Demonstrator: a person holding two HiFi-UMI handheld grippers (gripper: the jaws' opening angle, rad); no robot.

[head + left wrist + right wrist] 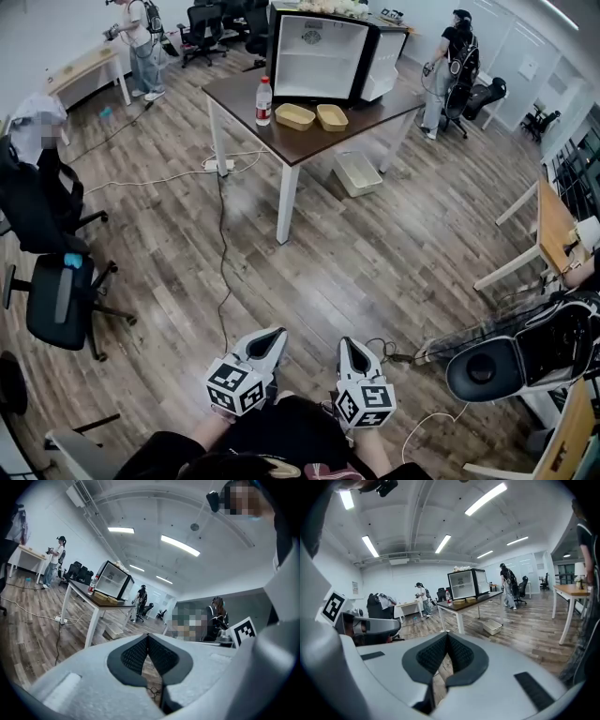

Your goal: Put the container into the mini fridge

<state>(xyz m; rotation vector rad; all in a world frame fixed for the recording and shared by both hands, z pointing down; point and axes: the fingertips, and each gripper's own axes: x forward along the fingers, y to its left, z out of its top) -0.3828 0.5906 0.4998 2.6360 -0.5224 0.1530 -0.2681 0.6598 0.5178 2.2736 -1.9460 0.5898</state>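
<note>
Fingers (136,654) on left gripper (277,334) and right gripper (348,343) are clenched empty; tan shallow containers (294,116) sit far ahead, centred between them, on brown bench (302,142).

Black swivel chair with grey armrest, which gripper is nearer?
Left. The left gripper is toward the black swivel chair, well apart; the right gripper lies farther beyond.

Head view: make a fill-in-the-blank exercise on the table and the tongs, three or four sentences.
The mini fridge on the table has its door ____.
____ tan containers sit on the table beside the bottle.
The white bin lies on the ____ by the table.
The left tongs and right tongs are both ____, with nothing between them.
Missing words: open; two; floor; shut.
</note>
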